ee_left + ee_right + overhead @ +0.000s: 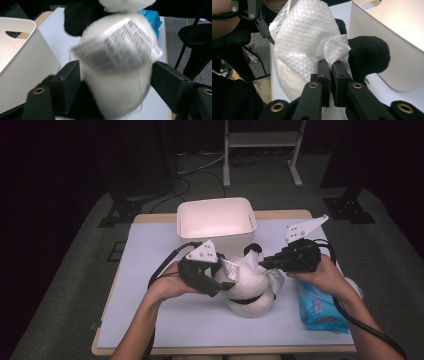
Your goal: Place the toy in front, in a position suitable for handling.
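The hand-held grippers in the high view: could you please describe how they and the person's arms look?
Both are black. The left hand-held gripper and the right hand-held gripper each carry a grey three-cornered plate with small holes on top and trail a black cable toward the person. In the gripper views the jaws are blocky and matte, with brass-coloured rivets at their joints. The forearms are bare, with no sleeves in view.

The plush toy's tag point(120, 45) print is illegibly blurred.

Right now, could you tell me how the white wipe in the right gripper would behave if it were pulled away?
The wipe is probably limp: it drapes and creases over the plush toy. It looks thin and light. Pinched in the right gripper, it should trail along, perhaps snagging on the fur.
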A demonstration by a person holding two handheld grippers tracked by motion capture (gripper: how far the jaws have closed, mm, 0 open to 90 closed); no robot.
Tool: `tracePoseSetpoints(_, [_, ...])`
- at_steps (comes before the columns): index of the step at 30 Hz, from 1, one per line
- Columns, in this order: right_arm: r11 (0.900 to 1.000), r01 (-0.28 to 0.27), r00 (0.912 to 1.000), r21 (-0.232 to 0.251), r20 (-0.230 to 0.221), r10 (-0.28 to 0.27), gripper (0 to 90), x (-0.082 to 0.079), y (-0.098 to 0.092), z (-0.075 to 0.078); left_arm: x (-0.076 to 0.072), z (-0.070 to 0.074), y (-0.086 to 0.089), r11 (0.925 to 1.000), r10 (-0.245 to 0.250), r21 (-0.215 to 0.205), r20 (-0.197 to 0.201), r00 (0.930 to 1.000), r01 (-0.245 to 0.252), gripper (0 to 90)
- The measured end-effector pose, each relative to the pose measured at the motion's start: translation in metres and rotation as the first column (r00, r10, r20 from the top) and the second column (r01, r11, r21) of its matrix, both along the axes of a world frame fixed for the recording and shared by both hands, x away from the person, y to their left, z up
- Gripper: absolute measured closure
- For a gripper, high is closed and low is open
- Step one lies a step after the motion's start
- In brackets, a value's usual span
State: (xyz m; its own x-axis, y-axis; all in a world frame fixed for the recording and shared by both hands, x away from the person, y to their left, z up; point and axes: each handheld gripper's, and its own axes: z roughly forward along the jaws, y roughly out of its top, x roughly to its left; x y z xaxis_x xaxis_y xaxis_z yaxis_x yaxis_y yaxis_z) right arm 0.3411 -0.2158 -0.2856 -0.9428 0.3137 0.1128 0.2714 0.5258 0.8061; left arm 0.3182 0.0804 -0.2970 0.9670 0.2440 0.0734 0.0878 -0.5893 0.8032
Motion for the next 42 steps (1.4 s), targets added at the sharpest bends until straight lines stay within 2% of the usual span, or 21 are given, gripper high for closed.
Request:
tracePoseSetpoints(3, [1.0,0.005,1.0,-0.003,-0.003,-0.005,85.4,-0.001,-0.005,-0.001,0.001,-0.003,-0.001,1.0,-0.001,-0.005,-0.002,1.0,0.001,23.6])
tracePoseSetpoints(6, [1.0,0.005,1.0,-0.01,0.004,-0.005,85.2,-0.003,-0.006,0.002,0.0,-0.004,-0.004,0.9996,-0.023,-0.014,0.007,0.9997,0.023,33.2])
tracePoseSetpoints(8, [1.0,0.008,0.9997,-0.023,0.025,-0.008,85.1,-0.006,-0.006,0.006,-0.001,-0.004,-0.007,0.9997,-0.02,-0.012,0.015,0.9997,0.02,34.4])
tracePoseSetpoints(19, [0.999,-0.038,0.9979,-0.038,0.05,0.04,84.9,-0.004,0.012,0.017,0.002,-0.003,-0.009,0.9998,-0.012,-0.013,0.011,0.9999,0.012,34.4])
tracePoseSetpoints(23, [0.995,-0.027,0.9984,-0.092,0.048,0.031,85.3,-0.003,0.014,0.014,0.001,-0.004,-0.007,0.9994,-0.014,-0.031,0.004,0.9999,0.014,32.5])
tracePoseSetpoints(25, [0.995,-0.023,0.9988,-0.098,0.04,0.027,85.4,-0.003,0.011,0.012,0.0,-0.004,-0.005,0.9987,-0.015,-0.048,0.001,0.9999,0.015,31.7])
tracePoseSetpoints(26, [0.995,-0.018,0.9991,-0.099,0.036,0.021,85.4,-0.004,0.009,0.011,0.0,-0.004,-0.004,0.9985,-0.011,-0.054,-0.005,0.9999,0.011,30.5])
tracePoseSetpoints(29, [0.995,0.005,0.9993,-0.103,0.039,-0.001,85.4,-0.003,0.001,0.008,0.0,-0.009,0.0,0.9994,-0.002,-0.034,-0.017,0.9999,0.001,28.9])
tracePoseSetpoints(31, [0.996,0.021,0.9995,-0.091,0.025,-0.019,85.4,-0.003,-0.006,0.006,0.002,-0.015,0.003,0.9993,0.004,-0.037,-0.041,0.9992,-0.005,28.8])
tracePoseSetpoints(33, [0.997,0.022,0.9997,-0.078,0.015,-0.021,85.4,-0.003,-0.009,0.004,0.004,-0.022,0.003,0.9993,0.006,-0.037,-0.062,0.9981,-0.009,28.4])
tracePoseSetpoints(38, [0.996,0.025,0.9996,-0.088,0.015,-0.024,85.4,-0.004,-0.013,0.003,0.009,-0.032,0.003,0.999,0.006,-0.043,-0.1,0.995,-0.01,26.0])
tracePoseSetpoints(42, [0.997,0.009,0.9999,-0.076,0.006,-0.008,85.4,-0.008,-0.015,0.001,0.015,-0.042,0.001,0.9993,0.006,-0.037,-0.137,0.9906,-0.012,23.8])
